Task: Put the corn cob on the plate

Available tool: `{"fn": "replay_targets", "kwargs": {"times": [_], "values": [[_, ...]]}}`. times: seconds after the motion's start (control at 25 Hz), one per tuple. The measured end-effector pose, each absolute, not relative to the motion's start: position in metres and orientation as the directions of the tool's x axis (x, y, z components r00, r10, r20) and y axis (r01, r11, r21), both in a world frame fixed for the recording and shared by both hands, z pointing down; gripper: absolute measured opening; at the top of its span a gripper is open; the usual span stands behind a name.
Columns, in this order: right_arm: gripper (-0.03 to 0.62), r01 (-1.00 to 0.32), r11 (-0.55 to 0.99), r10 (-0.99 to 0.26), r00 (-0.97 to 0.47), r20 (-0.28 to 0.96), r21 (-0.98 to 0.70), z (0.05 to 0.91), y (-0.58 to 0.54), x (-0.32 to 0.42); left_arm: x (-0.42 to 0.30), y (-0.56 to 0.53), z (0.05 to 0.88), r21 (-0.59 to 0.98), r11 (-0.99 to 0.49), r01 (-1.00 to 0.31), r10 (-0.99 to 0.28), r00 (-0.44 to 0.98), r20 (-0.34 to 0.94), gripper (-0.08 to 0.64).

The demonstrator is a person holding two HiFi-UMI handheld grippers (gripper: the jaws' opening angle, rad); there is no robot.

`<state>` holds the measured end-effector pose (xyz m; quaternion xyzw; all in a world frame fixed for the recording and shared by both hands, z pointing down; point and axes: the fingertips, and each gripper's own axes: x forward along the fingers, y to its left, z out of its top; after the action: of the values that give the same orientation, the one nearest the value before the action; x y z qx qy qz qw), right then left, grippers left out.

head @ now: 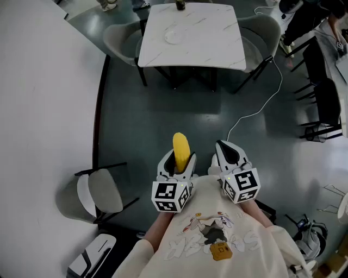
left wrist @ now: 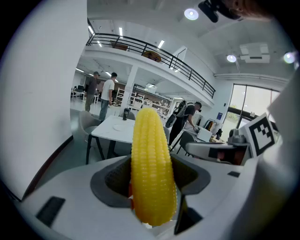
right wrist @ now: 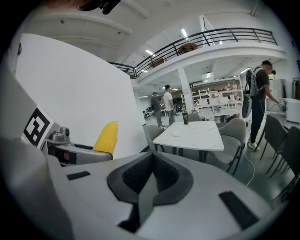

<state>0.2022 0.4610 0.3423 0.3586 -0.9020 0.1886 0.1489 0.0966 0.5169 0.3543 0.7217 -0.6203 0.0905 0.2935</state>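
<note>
A yellow corn cob stands out from between the jaws of my left gripper, which is shut on it; in the left gripper view the corn cob fills the centre, held by its lower end. My right gripper hangs beside it, shut with nothing between its jaws, as the right gripper view shows. A pale plate lies on the white marble table far ahead across the floor. The same plate and table appear small in the right gripper view, and the corn cob shows at its left.
Grey chairs stand around the table, a dark bottle at its far edge. A white wall runs along the left with a grey chair beside it. A white cable trails over the dark floor. People stand in the background.
</note>
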Motion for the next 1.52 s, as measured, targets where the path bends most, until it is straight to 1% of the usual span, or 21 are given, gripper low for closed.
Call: {"fn": "replay_targets", "kwargs": {"times": [0.16,0.4,0.64,0.8,1.0,1.28,1.52], "values": [[0.005,-0.701,0.672,-0.588,-0.700,0.405,-0.237,0.342,0.461,0.201,0.100,0.518,0.352,0.297,-0.075,-0.952,-0.827,0.226,0.514,0.262],[0.005,-0.701,0.666,-0.579,-0.701,0.417,-0.254,0.349,0.466,0.192,0.098,0.518,0.348,0.293,-0.086,-0.952,-0.834,0.230,0.501,0.262],[0.005,-0.685,0.666,-0.588,-0.726,0.357,-0.297,0.334,0.471,0.177,0.084,0.523,0.347,0.316,-0.077,-0.945,-0.837,0.234,0.495,0.262],[0.005,-0.693,0.666,-0.582,-0.715,0.388,-0.277,0.338,0.480,0.167,0.075,0.530,0.350,0.333,-0.081,-0.939,-0.834,0.247,0.494,0.262],[0.005,-0.731,0.618,-0.593,-0.675,0.439,-0.289,0.353,0.487,0.156,0.052,0.542,0.357,0.368,-0.082,-0.926,-0.829,0.269,0.491,0.262],[0.005,-0.742,0.608,-0.597,-0.662,0.454,-0.284,0.365,0.497,0.113,-0.002,0.558,0.368,0.371,-0.066,-0.926,-0.830,0.258,0.495,0.262],[0.005,-0.761,0.582,-0.593,-0.638,0.491,-0.286,0.374,0.513,0.099,-0.020,0.557,0.375,0.404,-0.078,-0.911,-0.810,0.294,0.507,0.262]]}}
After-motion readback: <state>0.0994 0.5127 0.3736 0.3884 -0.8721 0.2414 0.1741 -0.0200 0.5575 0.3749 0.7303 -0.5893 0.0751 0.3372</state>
